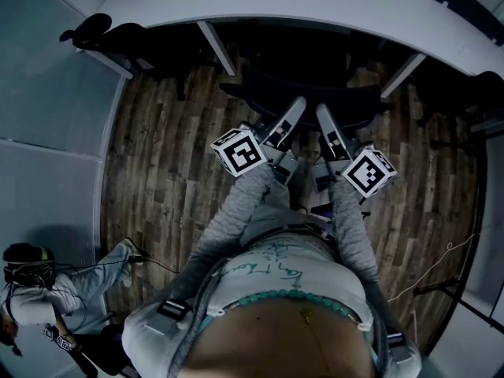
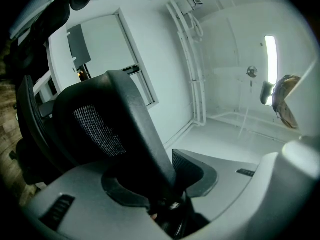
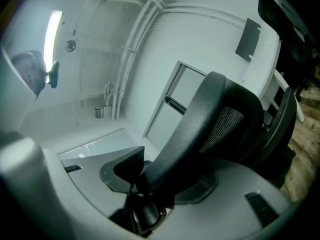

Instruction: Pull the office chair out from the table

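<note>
Starting at the left of the head view, a second person [image 1: 35, 294] sits low on the wooden plank floor [image 1: 157, 172], well apart from the work. Another dark chair [image 1: 102, 31] stands at the left end of the white curved bench [image 1: 315, 6]. Next comes the left tool [image 1: 293, 109], carried on a grey sleeve [image 1: 232, 211], with its marker cube [image 1: 238, 151] turned upward. It reaches forward to the top rim of the black office chair [image 1: 272, 85]. In the left gripper view the left tool [image 2: 162, 181] is clenched on this rim: the thick black frame of the office chair [image 2: 120, 114] passes between the jaws, which press on it from both sides, and the mesh of the backrest shows just left of the frame. The office chair stands in the middle, close against the near edge of the bench, with its front part in the shadow under the top and its backrest toward the person. On the right, the right tool [image 1: 323, 116] sits on the same rim, near the left one but not touching it. In the right gripper view the right tool [image 3: 160, 181] is also closed on the frame of the office chair [image 3: 220, 109], which rises between its jaws and curves to the right, in front of a white wall [image 3: 150, 59]. At the far right a thin cable [image 1: 441, 262] lies on the floor.
</note>
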